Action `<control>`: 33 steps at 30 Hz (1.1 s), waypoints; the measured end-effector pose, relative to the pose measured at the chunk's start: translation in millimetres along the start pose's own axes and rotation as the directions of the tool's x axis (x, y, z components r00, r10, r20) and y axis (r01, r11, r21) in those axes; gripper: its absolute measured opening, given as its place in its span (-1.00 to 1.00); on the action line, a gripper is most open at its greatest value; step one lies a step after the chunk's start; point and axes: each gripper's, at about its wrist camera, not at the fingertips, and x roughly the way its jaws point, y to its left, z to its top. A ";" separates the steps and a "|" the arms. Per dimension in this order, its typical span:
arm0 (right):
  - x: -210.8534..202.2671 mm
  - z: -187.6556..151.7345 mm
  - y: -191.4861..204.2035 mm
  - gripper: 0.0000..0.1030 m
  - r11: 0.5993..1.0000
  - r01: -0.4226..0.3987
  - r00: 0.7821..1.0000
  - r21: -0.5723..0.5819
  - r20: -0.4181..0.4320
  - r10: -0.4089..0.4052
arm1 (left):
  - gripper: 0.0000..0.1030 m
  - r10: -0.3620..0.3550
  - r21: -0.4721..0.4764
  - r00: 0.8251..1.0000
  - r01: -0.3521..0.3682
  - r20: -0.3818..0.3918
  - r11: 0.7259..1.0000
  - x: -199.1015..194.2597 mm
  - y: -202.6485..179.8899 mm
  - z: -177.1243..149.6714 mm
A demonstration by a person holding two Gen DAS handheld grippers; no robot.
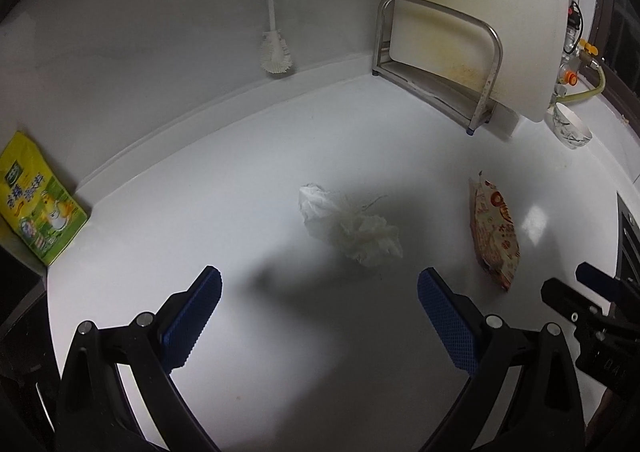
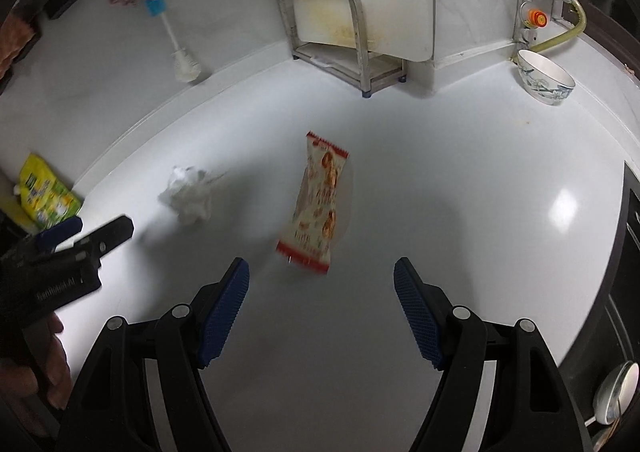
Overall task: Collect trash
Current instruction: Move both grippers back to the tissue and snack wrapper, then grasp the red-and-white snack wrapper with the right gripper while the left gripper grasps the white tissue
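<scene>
A crumpled white tissue (image 1: 352, 224) lies on the white counter (image 1: 280, 332), just ahead of my left gripper (image 1: 320, 284), which is open and empty. A red and white snack wrapper (image 1: 496, 232) lies to the tissue's right. In the right wrist view the wrapper (image 2: 320, 208) lies just ahead of my right gripper (image 2: 322, 272), which is open and empty. The tissue (image 2: 188, 196) sits left of it, and the left gripper (image 2: 92, 236) shows at the left edge. The right gripper also shows at the right edge of the left wrist view (image 1: 580, 292).
A yellow-green packet (image 1: 36, 204) leans at the far left. A bottle brush (image 1: 272, 24) stands against the back wall. A steel rack with a cutting board (image 1: 440, 52) stands at the back. A patterned bowl (image 2: 544, 76) sits at the back right. The counter's edge runs along the right.
</scene>
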 end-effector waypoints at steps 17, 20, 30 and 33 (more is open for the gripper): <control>86.7 30.5 5.7 0.39 0.992 0.101 0.992 -0.073 -0.065 -0.106 | 0.88 -0.011 -0.041 0.999 0.009 -0.038 0.999 47.9 3.2 8.5; 90.7 29.7 7.8 0.36 0.992 0.102 0.992 -0.080 -0.060 -0.107 | 0.88 -0.012 -0.042 0.999 0.010 -0.038 0.999 48.0 4.5 8.8; 82.1 29.6 10.6 -0.37 0.995 0.049 0.998 -0.091 -0.032 -0.052 | 0.88 -0.011 -0.046 0.999 0.009 -0.039 0.999 46.9 -2.9 9.0; 72.6 27.8 7.7 -0.38 0.996 0.041 0.999 -0.073 -0.012 -0.042 | 0.88 -0.018 -0.047 0.999 0.016 -0.041 0.999 48.4 -7.8 11.3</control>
